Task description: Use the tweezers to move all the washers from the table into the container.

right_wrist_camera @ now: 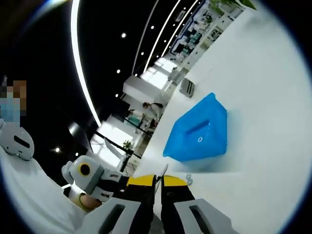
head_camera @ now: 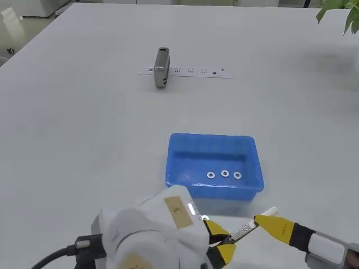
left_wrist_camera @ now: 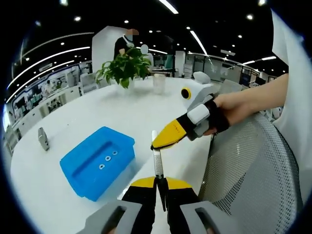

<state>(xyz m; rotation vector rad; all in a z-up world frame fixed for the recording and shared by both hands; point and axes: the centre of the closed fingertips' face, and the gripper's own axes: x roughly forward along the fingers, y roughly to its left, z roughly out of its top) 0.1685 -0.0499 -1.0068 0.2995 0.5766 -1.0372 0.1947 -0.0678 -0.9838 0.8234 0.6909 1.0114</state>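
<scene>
My left tongs (left_wrist_camera: pixel 161 183) clenched on the tweezers (left_wrist_camera: pixel 158 163), right tongs (left_wrist_camera: pixel 156 143) pinching their tip; three washers (head_camera: pixel 224 174) in the blue container (head_camera: pixel 213 140), near edge of the bench (head_camera: pixel 84 123)

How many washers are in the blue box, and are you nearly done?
Three washers already lie in the blue container. The left claw holds the tweezers, with the right claw at their other end. One small ring, likely a washer, waits on the table by the container.
</scene>
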